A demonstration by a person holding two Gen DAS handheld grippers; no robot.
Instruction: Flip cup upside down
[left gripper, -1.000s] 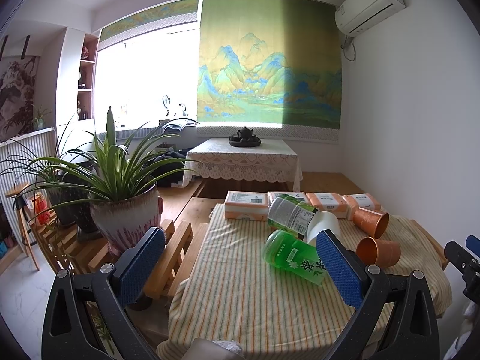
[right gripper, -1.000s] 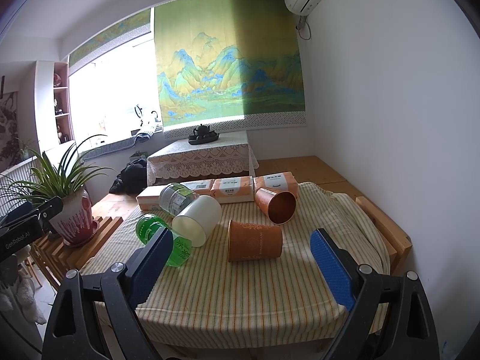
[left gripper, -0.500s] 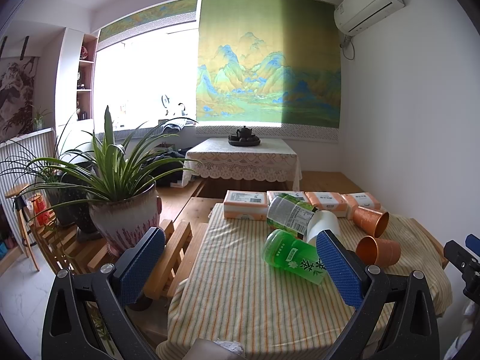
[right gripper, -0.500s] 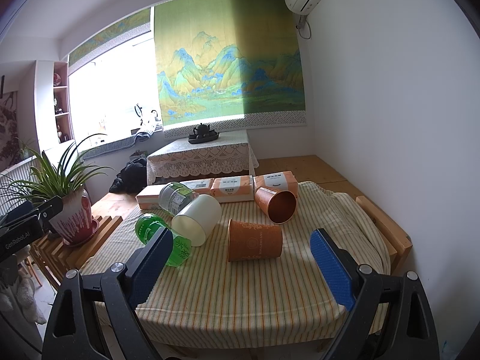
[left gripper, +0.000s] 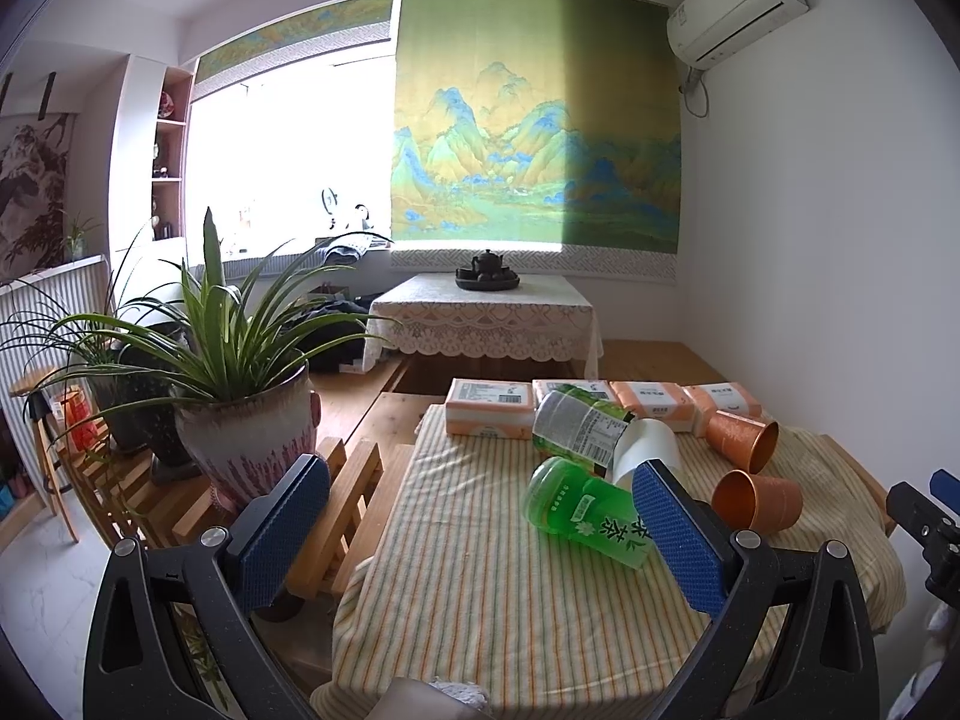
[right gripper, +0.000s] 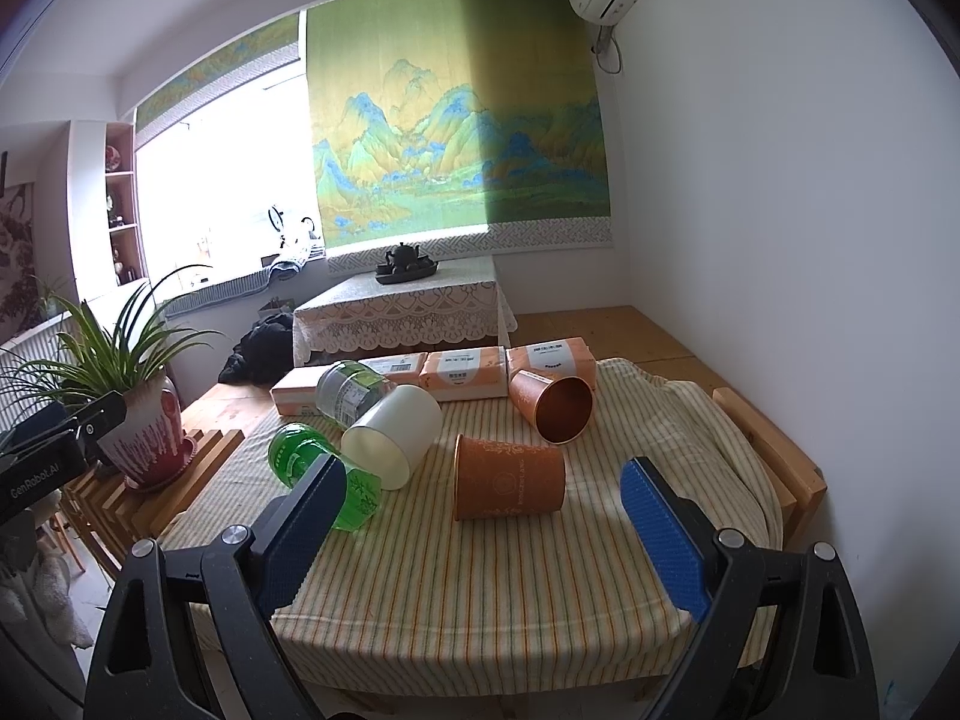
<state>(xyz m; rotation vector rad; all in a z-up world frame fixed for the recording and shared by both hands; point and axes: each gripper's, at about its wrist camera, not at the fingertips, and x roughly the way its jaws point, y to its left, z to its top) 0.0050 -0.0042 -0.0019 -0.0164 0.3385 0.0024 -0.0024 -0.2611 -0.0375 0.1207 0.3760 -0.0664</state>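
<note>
Three cups lie on their sides on the striped tablecloth (right gripper: pixel 480 588). An orange cup (right gripper: pixel 510 485) lies nearest, also in the left wrist view (left gripper: pixel 759 501). A second orange cup (right gripper: pixel 552 405) lies behind it with its mouth toward me (left gripper: pixel 741 433). A white cup (right gripper: pixel 393 435) lies to the left (left gripper: pixel 645 450). My right gripper (right gripper: pixel 483 546) is open and empty, short of the near orange cup. My left gripper (left gripper: pixel 480 540) is open and empty at the table's left front.
A green bottle (left gripper: pixel 585 513) and a clear labelled bottle (left gripper: pixel 579 423) lie beside the white cup. Several orange tissue packs (right gripper: pixel 462 372) line the table's far edge. A potted plant (left gripper: pixel 240 420) stands on a wooden rack to the left. A wall is on the right.
</note>
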